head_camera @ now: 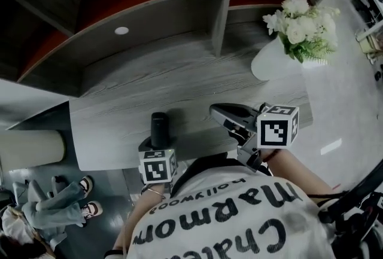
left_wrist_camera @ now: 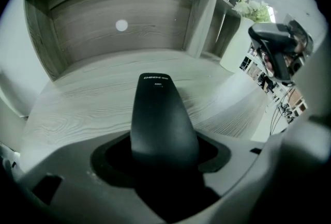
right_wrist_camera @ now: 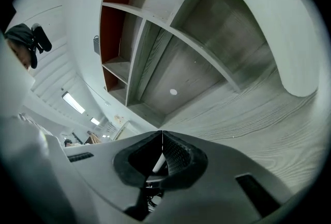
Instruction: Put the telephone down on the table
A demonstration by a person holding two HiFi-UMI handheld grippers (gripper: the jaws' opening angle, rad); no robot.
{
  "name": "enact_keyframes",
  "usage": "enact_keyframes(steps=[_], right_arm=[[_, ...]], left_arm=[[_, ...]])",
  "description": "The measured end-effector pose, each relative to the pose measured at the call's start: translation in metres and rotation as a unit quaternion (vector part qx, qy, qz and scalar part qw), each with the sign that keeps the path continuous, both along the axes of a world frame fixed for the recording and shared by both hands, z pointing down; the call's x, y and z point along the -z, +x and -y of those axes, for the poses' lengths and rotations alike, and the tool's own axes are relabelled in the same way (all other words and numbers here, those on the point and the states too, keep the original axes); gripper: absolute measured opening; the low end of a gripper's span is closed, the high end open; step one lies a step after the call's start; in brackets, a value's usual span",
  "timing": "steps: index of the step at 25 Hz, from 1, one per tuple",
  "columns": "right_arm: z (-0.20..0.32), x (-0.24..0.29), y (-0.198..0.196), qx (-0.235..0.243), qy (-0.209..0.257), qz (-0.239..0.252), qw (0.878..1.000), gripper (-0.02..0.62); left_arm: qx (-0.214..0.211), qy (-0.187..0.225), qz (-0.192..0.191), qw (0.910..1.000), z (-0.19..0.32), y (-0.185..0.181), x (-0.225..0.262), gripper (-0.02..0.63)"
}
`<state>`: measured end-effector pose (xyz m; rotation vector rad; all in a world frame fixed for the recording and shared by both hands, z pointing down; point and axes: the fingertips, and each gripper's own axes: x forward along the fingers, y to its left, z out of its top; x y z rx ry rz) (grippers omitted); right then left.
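A black telephone handset (head_camera: 159, 125) sticks out forward from my left gripper (head_camera: 157, 147), whose jaws are shut on its lower end. It hangs over the near part of the grey wood-grain table (head_camera: 197, 78), close to the front edge; whether it touches the top I cannot tell. In the left gripper view the handset (left_wrist_camera: 161, 114) rises from the left gripper (left_wrist_camera: 163, 166) and hides the pads. My right gripper (head_camera: 226, 113) is to the right of it over the table, shut with nothing in it; in the right gripper view the right gripper (right_wrist_camera: 162, 136) has its two jaws meeting edge to edge.
A white vase (head_camera: 276, 60) with white flowers (head_camera: 302, 23) stands at the table's right end. Behind the table rises a grey shelf unit with an upright divider (head_camera: 224, 0) and a red back. A seated person's legs and sneakers (head_camera: 60, 204) are on the floor at lower left.
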<state>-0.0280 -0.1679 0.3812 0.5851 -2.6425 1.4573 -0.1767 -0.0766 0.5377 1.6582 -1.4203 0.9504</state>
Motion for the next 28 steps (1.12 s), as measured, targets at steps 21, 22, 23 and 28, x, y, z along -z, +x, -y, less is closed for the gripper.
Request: enact_keyframes(steps=[21, 22, 23, 28], right_arm=[[-0.013, -0.018, -0.11, 0.204, -0.021, -0.023, 0.978, 0.012], [-0.016, -0.019, -0.11, 0.214, -0.022, -0.026, 0.976, 0.012], [-0.019, -0.02, -0.108, 0.225, -0.023, -0.03, 0.974, 0.011], [-0.03, -0.028, -0.088, 0.264, -0.029, -0.052, 0.963, 0.012]], left_arm=[[0.001, 0.018, -0.005, 0.9998, 0.001, 0.0, -0.001, 0.284], [0.004, 0.017, -0.004, 0.9998, 0.002, -0.001, -0.001, 0.284], [0.007, 0.012, -0.003, 0.9999, 0.001, 0.0, -0.001, 0.284], [0.01, 0.007, -0.004, 0.9999, 0.0, 0.001, -0.001, 0.285]])
